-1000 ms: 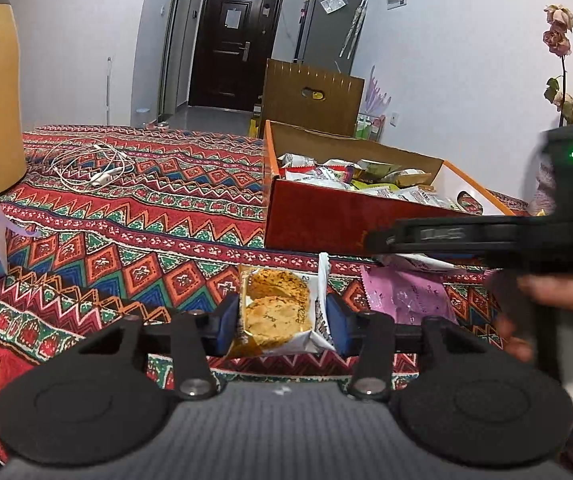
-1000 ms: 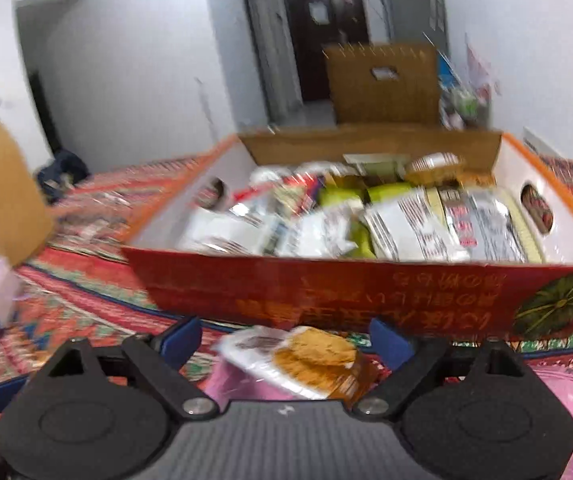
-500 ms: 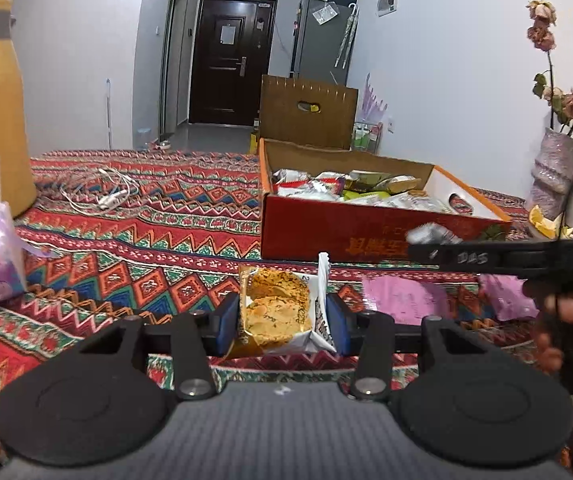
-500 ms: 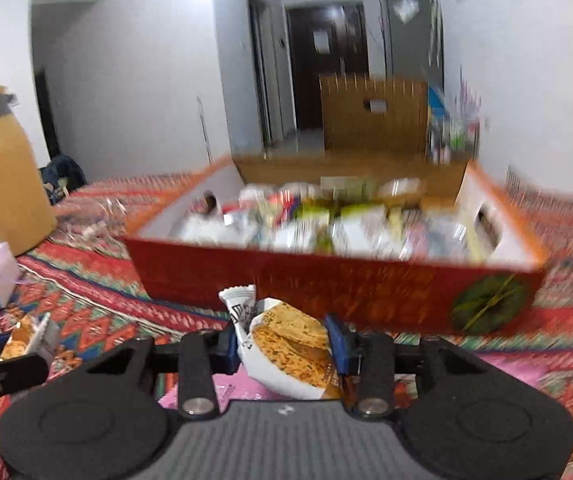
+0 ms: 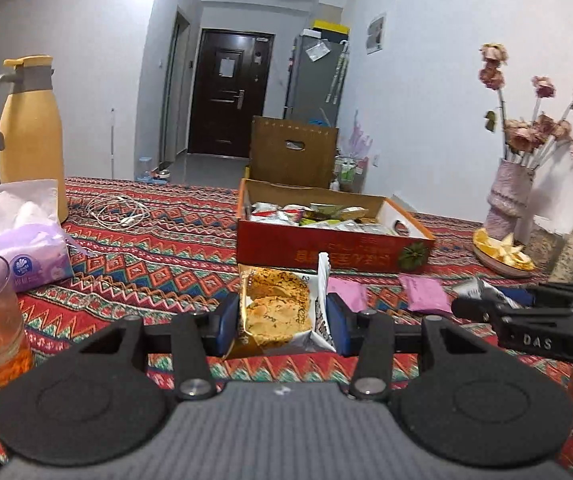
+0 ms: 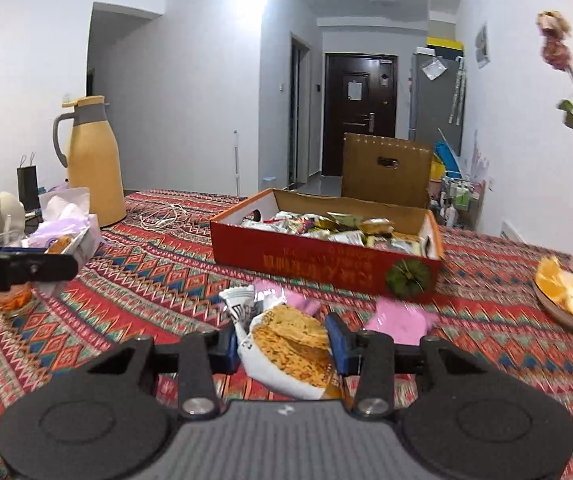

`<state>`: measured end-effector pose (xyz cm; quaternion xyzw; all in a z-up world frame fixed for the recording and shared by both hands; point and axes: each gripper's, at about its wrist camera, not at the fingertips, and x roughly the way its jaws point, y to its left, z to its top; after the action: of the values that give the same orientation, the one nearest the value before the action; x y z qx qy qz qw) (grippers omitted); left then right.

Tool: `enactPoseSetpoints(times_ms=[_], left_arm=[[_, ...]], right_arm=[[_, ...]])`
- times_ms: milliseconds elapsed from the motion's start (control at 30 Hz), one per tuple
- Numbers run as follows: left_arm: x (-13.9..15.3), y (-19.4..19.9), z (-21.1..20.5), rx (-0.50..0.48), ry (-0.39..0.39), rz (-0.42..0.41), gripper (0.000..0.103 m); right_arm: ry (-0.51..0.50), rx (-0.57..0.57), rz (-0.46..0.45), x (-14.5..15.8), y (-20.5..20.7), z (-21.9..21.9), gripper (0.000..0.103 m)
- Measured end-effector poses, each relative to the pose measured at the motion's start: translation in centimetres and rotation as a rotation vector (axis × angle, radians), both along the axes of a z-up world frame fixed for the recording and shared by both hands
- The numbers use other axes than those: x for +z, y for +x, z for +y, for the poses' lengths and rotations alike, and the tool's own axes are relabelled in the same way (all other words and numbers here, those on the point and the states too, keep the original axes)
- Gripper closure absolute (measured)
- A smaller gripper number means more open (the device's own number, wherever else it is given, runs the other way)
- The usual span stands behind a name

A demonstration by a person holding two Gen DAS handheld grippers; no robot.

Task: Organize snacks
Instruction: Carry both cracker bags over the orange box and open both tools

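The patterned tablecloth (image 5: 158, 256) carries a red snack box (image 5: 326, 250), pink packets (image 5: 424, 298), tissue pack (image 5: 34, 240) and flask (image 5: 30, 136).

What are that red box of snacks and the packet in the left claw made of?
Red box: looks like printed cardboard; its inner walls and flap are plain brown with a matte finish. Cracker packet: probably thin plastic film, glossy and crinkled, with serrated sealed edges.

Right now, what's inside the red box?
The red box holds a heap of wrapped snack packets: white, red, green and gold wrappers, piled nearly to the rim. The box floor and anything under the top layer are covered. No gripper is in it.
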<state>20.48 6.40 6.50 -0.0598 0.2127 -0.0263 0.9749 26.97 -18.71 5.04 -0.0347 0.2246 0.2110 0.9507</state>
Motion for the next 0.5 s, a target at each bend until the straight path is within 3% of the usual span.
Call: enactPoseSetpoints(times_ms=[200, 500], left_arm=[[0.4, -2.3, -1.2, -0.003, 0.007, -0.014, 0.057], [0.6, -1.8, -2.6, -0.046, 0.0, -0.012, 0.057]], right_arm=[[0.018, -0.017, 0.006, 0.0, -3.9, -2.4, 0.062], [0.021, -0.021, -0.017, 0.4, -4.2, -3.2, 0.062]])
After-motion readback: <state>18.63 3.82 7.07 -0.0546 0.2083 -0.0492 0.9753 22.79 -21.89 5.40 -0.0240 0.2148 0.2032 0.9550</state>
